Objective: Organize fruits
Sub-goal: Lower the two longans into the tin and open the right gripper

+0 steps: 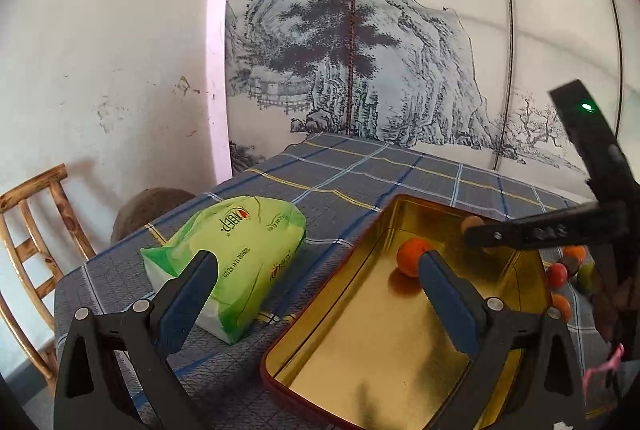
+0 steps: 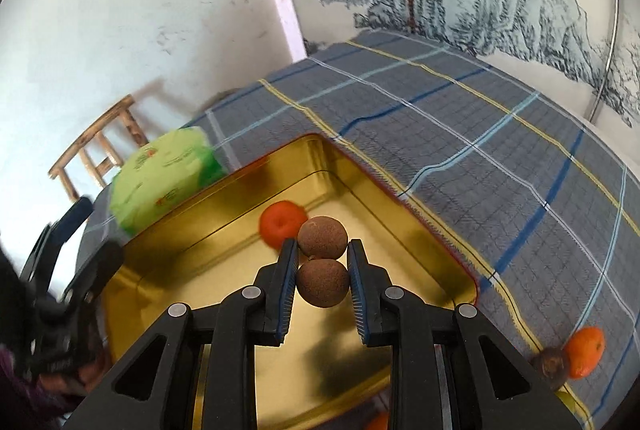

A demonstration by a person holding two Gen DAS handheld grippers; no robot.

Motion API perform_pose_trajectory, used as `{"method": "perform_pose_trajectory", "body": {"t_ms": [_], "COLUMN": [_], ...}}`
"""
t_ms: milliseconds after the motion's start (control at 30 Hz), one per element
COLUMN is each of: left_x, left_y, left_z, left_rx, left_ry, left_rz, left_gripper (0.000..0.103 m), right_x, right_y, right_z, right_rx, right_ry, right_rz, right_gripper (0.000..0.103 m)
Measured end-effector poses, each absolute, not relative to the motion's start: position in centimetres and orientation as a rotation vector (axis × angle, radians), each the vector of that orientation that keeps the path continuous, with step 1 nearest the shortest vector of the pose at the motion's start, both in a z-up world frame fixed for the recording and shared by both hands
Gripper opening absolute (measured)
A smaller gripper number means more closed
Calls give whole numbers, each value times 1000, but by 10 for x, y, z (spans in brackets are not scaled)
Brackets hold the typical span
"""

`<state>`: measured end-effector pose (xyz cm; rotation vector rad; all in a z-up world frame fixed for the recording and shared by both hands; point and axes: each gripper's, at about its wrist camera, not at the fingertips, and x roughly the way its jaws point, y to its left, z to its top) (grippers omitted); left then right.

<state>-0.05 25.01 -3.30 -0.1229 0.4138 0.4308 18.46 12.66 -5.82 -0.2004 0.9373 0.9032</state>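
Over the far end of the gold tin [image 2: 400, 230], the right gripper [image 2: 322, 272] was closed on a pair of joined brown longans [image 2: 322, 262], its pads pinching the nearer ball while the other stuck out ahead. One orange [image 2: 282, 228] already lay on the tin's floor near the far corner, just beyond the longans. The left gripper [image 1: 316, 294] hung wide open and empty above the tin's near left rim, beside a green tissue pack [image 1: 232, 262] on the checked tablecloth [image 2: 480, 134].

To finish this step well, I judged it best to lower the pair close to the floor before letting go, clear of the orange, so the round fruit would not bounce or roll; the tin's walls should contain them.

Counted: one tin, one tissue pack, two longans held, one orange inside. Outside, past the tin's right edge, lay loose fruits [image 1: 568, 270]: about five from the left wrist view, though some were partly hidden.
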Motion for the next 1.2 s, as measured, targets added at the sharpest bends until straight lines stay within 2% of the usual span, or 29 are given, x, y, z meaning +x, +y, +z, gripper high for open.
{"method": "perform_pose_trajectory", "body": {"t_ms": [300, 800, 1200], "left_x": [4, 5, 6], "left_y": [252, 248, 247], "left_z": [-34, -36, -37], "left_rx": [-133, -122, -123], "left_ry": [441, 448, 454], "left_rz": [433, 437, 439], "left_gripper": [99, 100, 101], "right_x": [202, 184, 145], "right_y": [141, 151, 111], "right_z": [-65, -58, -41], "right_rx": [-181, -307, -278], "right_ry": [968, 865, 799], "right_rz": [848, 760, 757], "right_gripper": [27, 28, 41]}}
